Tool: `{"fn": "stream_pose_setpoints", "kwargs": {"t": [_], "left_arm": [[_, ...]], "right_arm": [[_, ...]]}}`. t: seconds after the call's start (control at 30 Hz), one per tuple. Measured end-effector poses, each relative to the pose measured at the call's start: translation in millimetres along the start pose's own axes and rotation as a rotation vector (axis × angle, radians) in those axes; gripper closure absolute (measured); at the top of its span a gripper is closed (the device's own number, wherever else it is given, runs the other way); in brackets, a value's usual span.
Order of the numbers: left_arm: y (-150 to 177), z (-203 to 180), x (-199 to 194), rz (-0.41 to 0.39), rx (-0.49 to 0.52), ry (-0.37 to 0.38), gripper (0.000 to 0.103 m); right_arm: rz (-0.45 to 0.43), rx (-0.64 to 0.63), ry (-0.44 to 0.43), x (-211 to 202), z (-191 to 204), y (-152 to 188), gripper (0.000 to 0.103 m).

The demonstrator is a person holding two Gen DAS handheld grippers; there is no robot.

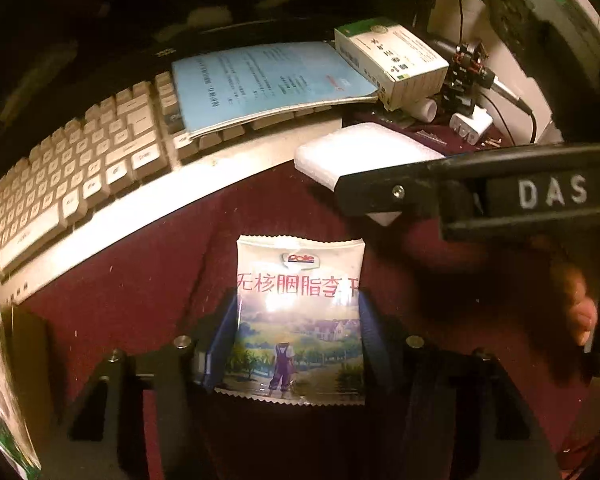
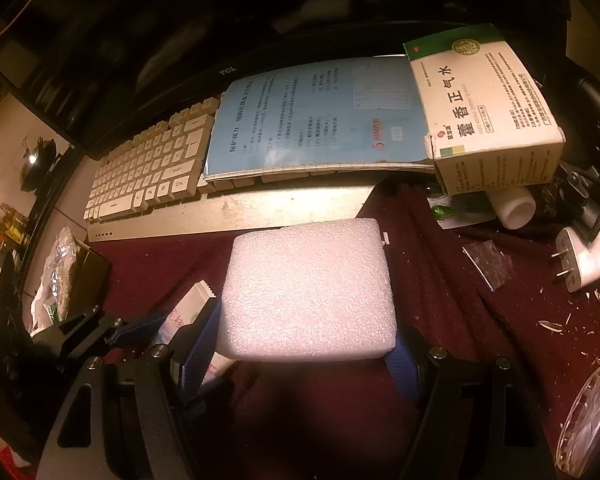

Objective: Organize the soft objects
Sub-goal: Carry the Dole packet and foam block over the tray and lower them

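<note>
Your foam block (image 2: 308, 292) hides most of the snack packet (image 2: 188, 312); left of the keyboard (image 1: 60, 184), a blurred wrapper (image 1: 0, 392) is cut off.

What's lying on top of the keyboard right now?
A blue booklet covers the right end of the keyboard, with a medicine box overlapping its right edge. The keys beneath the booklet are hidden.

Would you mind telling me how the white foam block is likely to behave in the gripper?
The foam block, gripped by the right gripper, looks bubbly and airy, so probably very light. It likely dents under pressure. Its flat faces suggest no rolling.
</note>
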State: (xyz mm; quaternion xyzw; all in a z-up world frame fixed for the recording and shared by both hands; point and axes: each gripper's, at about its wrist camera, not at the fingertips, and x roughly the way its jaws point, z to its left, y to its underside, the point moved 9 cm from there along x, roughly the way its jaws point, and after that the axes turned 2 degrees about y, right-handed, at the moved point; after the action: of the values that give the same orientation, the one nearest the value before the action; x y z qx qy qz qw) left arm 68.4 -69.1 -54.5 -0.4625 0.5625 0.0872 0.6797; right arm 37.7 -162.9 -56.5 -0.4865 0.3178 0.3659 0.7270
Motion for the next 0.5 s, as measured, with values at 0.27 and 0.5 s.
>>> {"fn": "stream_pose_setpoints", "kwargs": {"t": [0.27,0.5], "left_arm": [[53,46,-52,-0.079,-0.296,0.032,0.048],[93,59,-96,-0.207,-0.497,0.047,0.049]], "right_arm": [[0.010,-0.022,-0.033,8,19,4,0.023],[0.017,-0.079,-0.080,15,52,9,0.023]]}}
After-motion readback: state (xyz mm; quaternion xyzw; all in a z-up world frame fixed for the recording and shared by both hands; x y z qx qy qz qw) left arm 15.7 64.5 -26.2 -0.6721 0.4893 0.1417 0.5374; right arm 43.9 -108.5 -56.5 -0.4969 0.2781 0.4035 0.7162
